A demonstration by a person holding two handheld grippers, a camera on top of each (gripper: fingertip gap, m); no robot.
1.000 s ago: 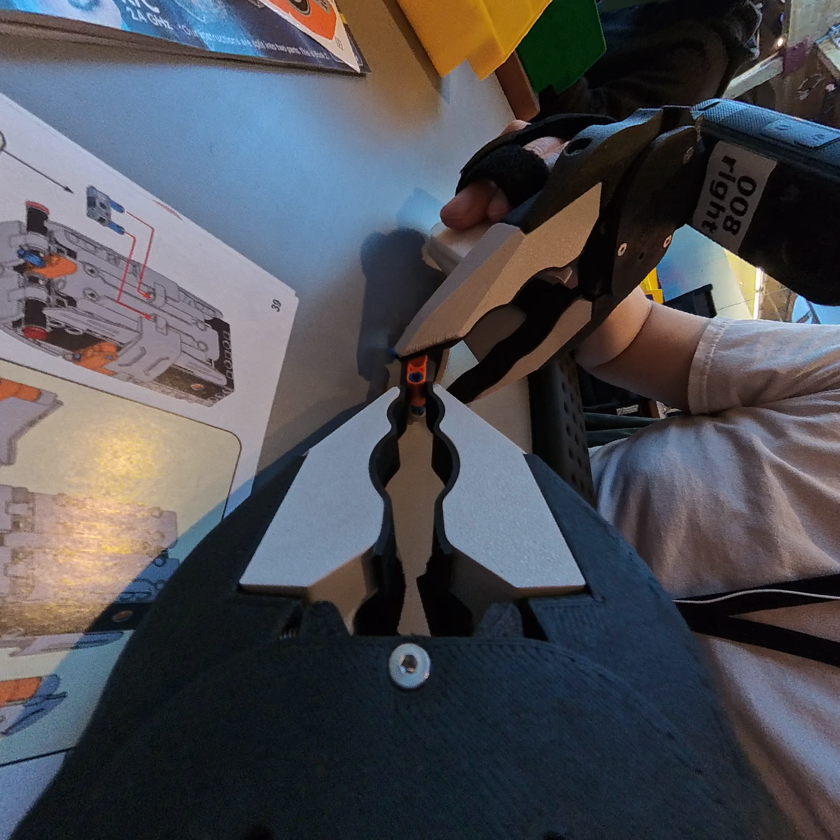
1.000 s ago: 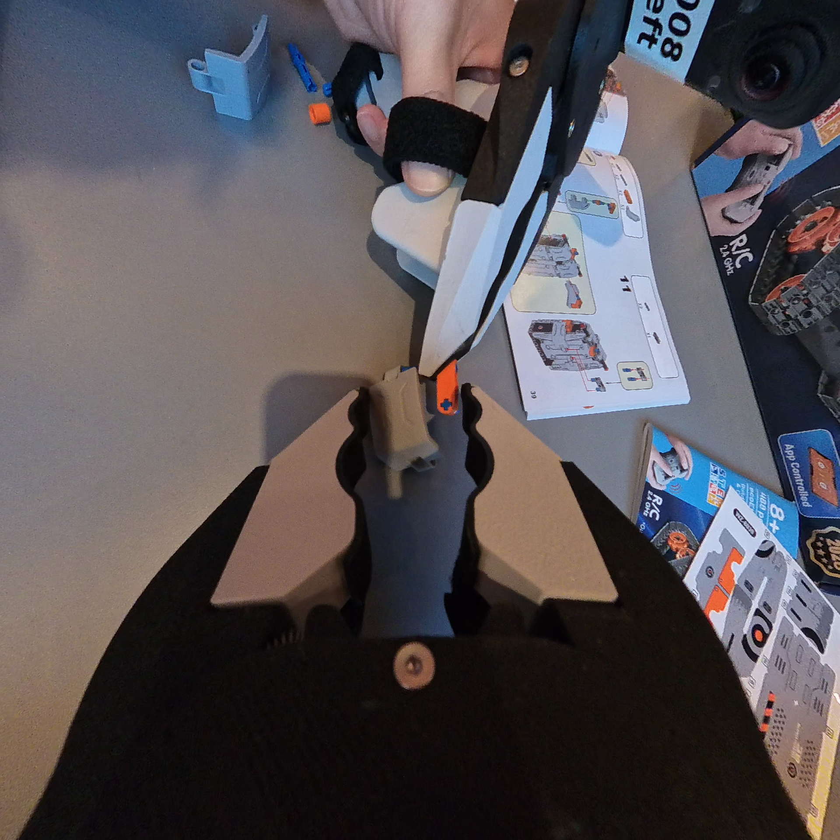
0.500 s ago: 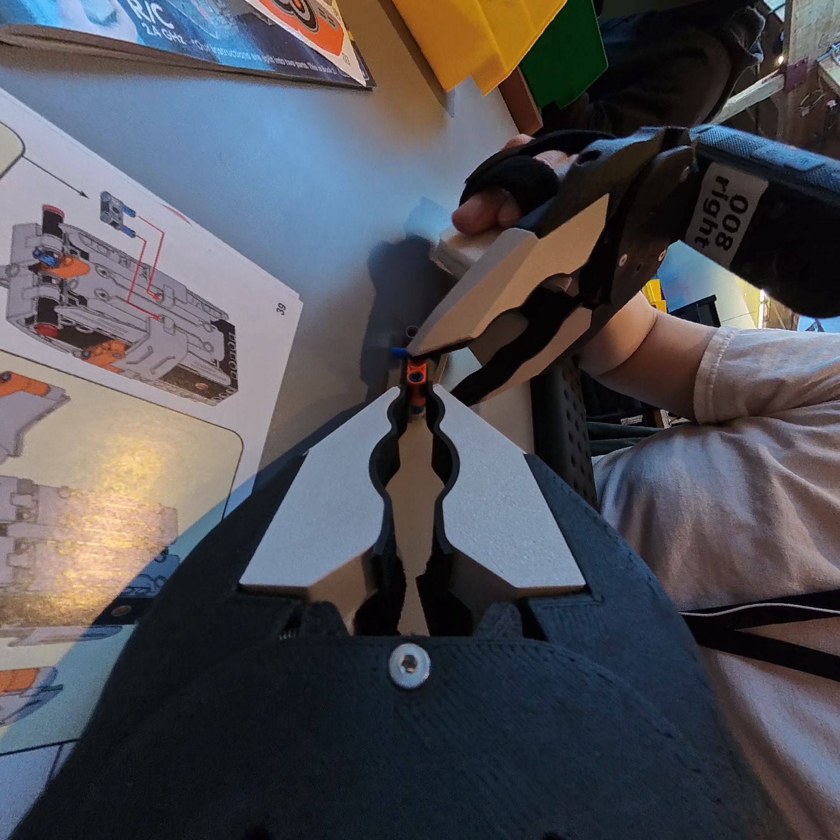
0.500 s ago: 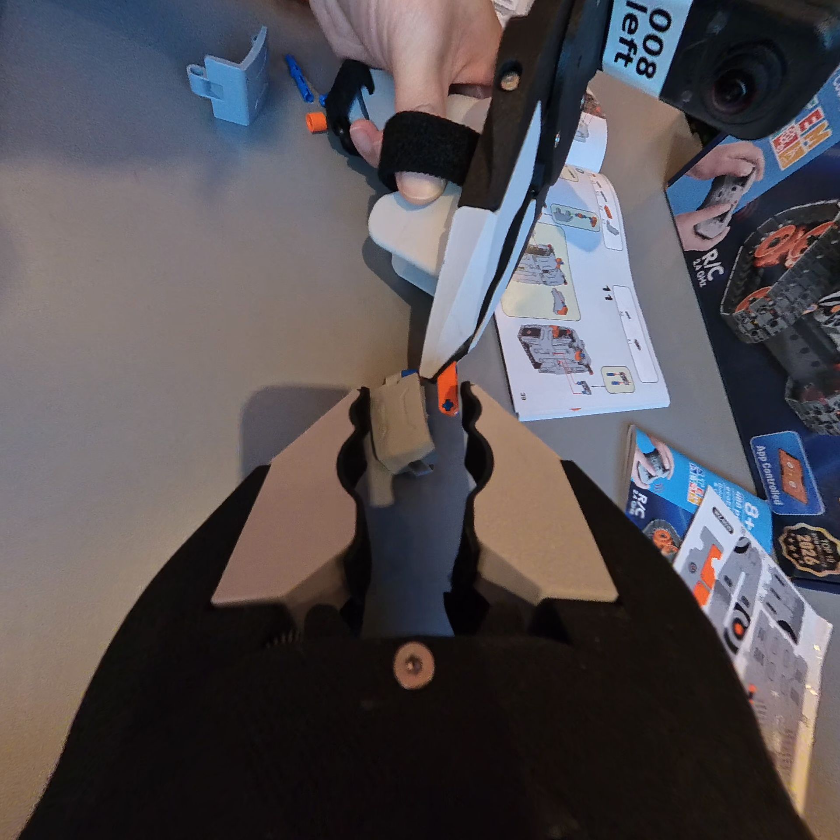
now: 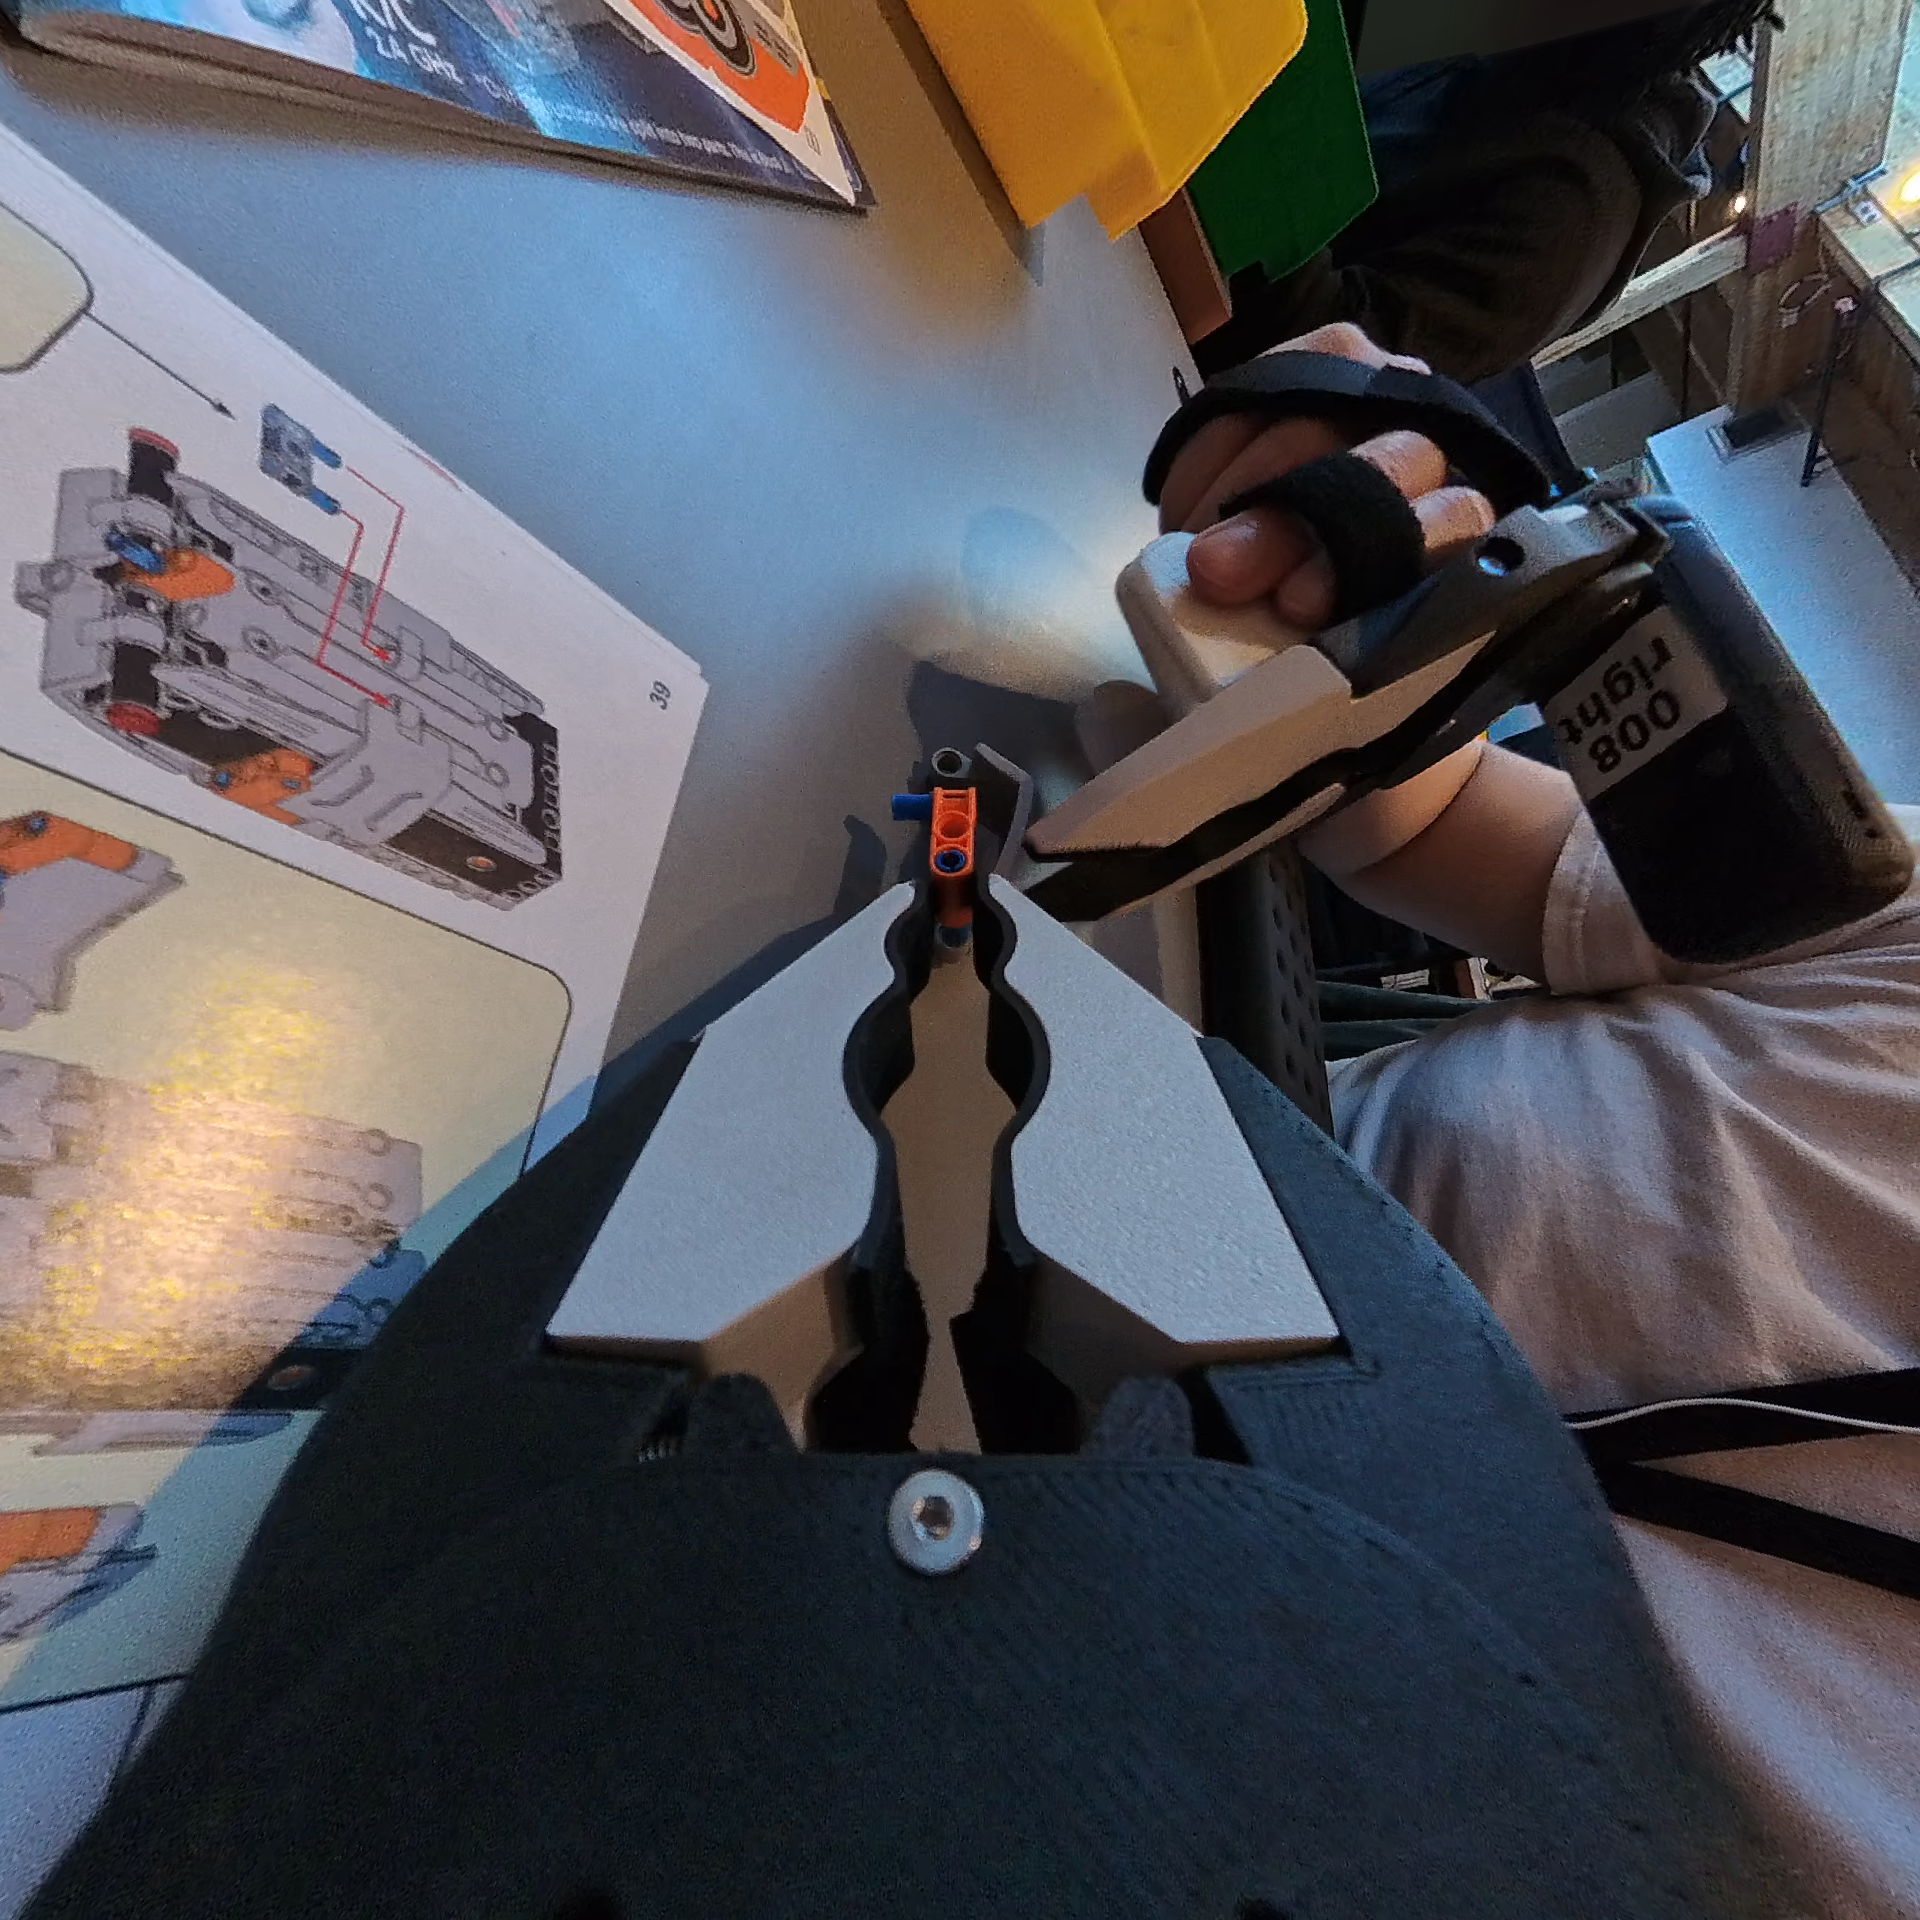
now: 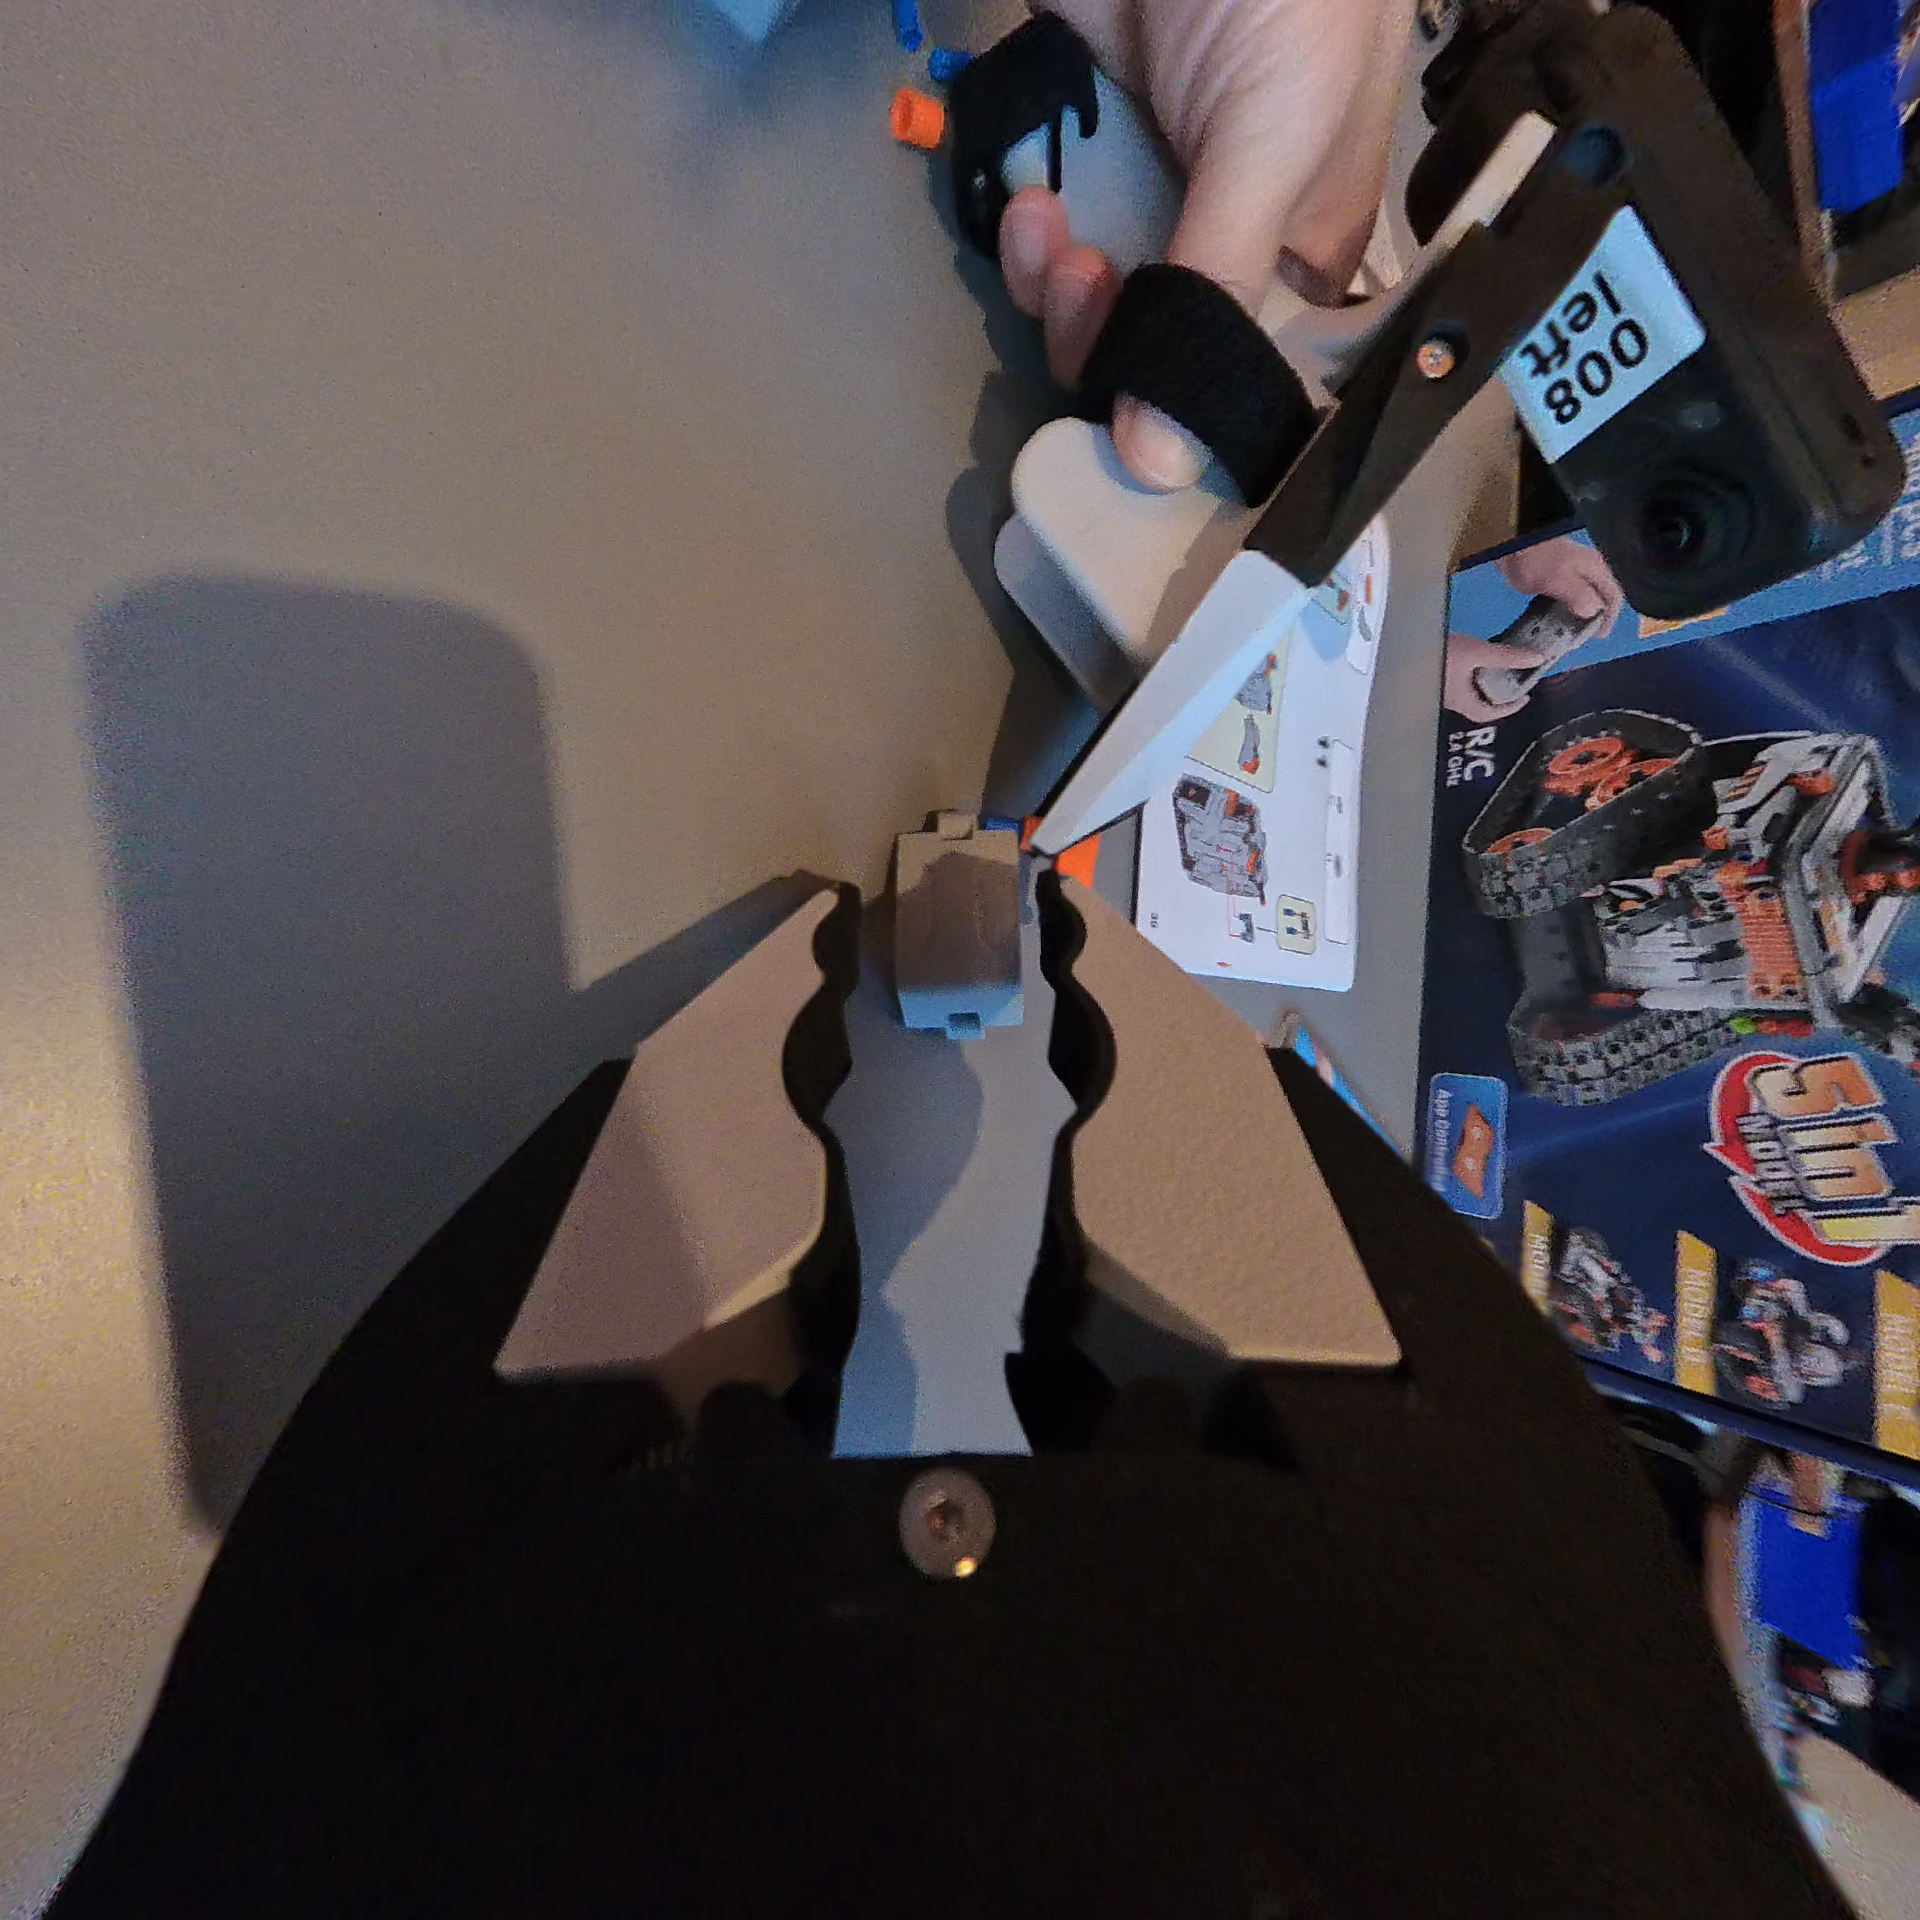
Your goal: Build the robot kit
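Observation:
In the left wrist view my left gripper [image 5: 954, 899] is shut on a small orange connector [image 5: 954, 826] with blue pins, held above the table. My right gripper [image 6: 948, 904] is shut on a grey block piece [image 6: 956, 935], also held off the table. The grey piece [image 5: 992, 784] sits right beside the orange connector, with the right gripper's fingertips [image 5: 1049, 831] touching that spot from the right. In the right wrist view the left gripper's fingertips [image 6: 1049, 831] meet the grey block's top right corner, with the orange connector [image 6: 1078, 857] partly hidden behind them.
An open instruction booklet [image 5: 312, 727] lies to the left, also shown in the right wrist view [image 6: 1268, 862]. A blue toy box [image 6: 1662, 935] lies at the right. Yellow [image 5: 1091, 94] and green [image 5: 1288, 156] bins stand at the far edge. A loose orange bush [image 6: 914, 114] lies on the grey table [image 6: 468, 364]. The grippers are tip to tip, or close to it.
The right gripper has swung to the right and lower in the left view, baring more of the orange connector. The left gripper now leans in from the upper right, tip still at the block.

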